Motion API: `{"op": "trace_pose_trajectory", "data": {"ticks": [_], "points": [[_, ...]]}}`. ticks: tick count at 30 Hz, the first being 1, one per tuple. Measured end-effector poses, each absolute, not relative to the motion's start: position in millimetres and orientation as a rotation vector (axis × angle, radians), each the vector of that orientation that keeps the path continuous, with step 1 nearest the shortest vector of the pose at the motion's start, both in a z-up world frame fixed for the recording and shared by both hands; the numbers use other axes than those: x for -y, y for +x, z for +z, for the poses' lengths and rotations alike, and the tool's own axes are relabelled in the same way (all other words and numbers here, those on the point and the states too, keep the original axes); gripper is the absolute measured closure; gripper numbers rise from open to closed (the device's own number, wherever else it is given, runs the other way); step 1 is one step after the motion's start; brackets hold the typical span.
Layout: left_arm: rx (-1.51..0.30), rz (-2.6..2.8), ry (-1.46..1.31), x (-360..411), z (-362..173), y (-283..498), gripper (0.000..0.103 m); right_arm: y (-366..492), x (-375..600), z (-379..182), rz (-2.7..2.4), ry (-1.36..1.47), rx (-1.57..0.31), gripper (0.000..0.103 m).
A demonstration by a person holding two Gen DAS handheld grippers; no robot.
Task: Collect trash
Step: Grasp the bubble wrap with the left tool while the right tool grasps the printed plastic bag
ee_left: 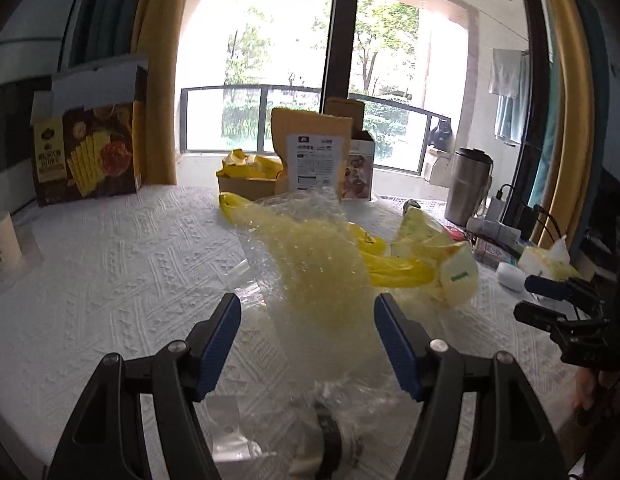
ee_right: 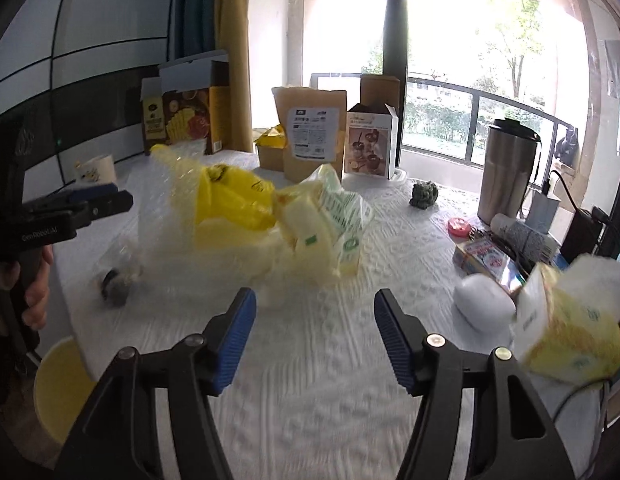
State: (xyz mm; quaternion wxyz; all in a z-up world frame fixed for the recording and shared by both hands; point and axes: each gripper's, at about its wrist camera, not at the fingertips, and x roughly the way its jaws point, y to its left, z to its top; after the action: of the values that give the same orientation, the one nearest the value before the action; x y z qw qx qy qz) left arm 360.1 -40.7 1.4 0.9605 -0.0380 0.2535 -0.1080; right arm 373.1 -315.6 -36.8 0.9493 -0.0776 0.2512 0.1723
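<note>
Both spread claws grip nothing; cardboard box holds yellow wrappers.

Black triangular-framed fingers on the left gripper and right gripper, tipped with ribbed blue pads and silver pivot screws; white "GenRobot.AI" lettering along one black body.
</note>
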Motion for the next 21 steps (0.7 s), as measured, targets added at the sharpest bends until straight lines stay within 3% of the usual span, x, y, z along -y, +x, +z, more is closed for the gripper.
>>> {"op": "trace_pose_trajectory", "data": {"ticks": [21], "points": [[-0.578, -0.306, -0.104, 42, -17, 406, 0.034, 473, 287, -36, 0.334, -0.160, -0.612, 0.044]]}}
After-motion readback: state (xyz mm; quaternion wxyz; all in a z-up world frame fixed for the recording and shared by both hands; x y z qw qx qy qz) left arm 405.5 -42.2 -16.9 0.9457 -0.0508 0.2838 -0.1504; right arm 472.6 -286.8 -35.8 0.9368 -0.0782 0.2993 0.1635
